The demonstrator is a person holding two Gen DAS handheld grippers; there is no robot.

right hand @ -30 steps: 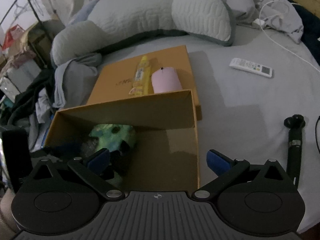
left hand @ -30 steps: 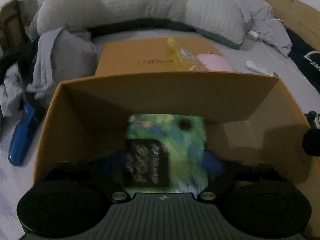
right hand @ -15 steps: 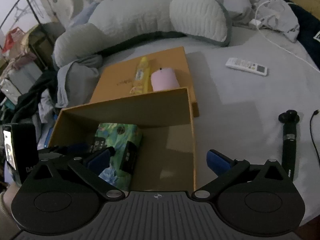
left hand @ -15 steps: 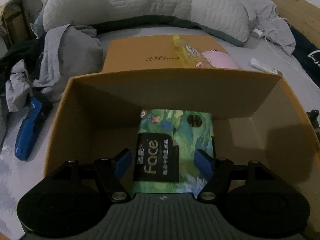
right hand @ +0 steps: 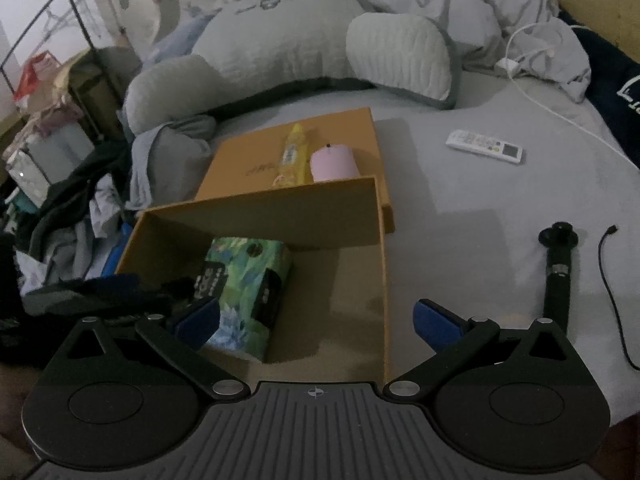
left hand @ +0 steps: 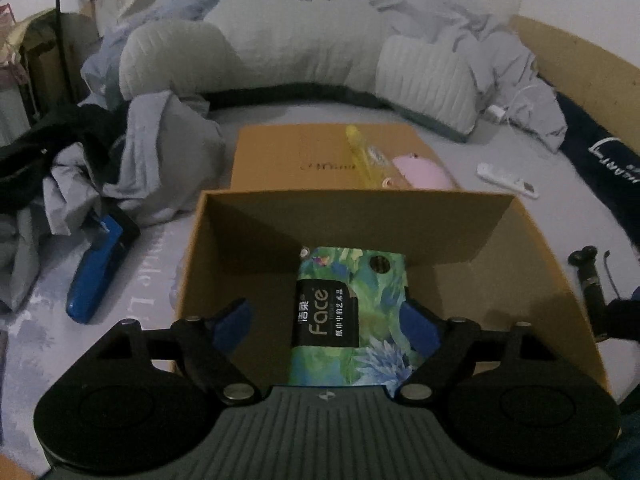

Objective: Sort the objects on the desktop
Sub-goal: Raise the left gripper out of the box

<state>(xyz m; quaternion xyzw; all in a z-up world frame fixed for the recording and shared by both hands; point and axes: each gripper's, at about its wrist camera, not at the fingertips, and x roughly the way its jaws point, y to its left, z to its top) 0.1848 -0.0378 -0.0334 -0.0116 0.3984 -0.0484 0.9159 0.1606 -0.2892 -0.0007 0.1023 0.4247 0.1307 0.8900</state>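
A green tissue pack (left hand: 350, 312) marked "Face" lies inside the open orange box (left hand: 360, 210), also in the right wrist view (right hand: 246, 284). My left gripper (left hand: 326, 320) is open above the pack, its blue pads clear of it on both sides. My right gripper (right hand: 318, 318) is open and empty over the box's (right hand: 280, 216) near right part. A yellow bottle (right hand: 294, 154) and a pink mouse (right hand: 334, 164) rest on the box lid (right hand: 248, 160) behind the box.
A white remote (right hand: 484, 146) and a black stick handle (right hand: 558, 272) with a cable lie on the grey bed to the right. A blue object (left hand: 98, 268) and crumpled clothes (left hand: 160, 160) lie left of the box. A large grey pillow (right hand: 288, 40) is behind.
My left gripper has opened, let go of the tissue pack in the box, and drawn back and up. The right gripper has stayed open and pulled back slightly.
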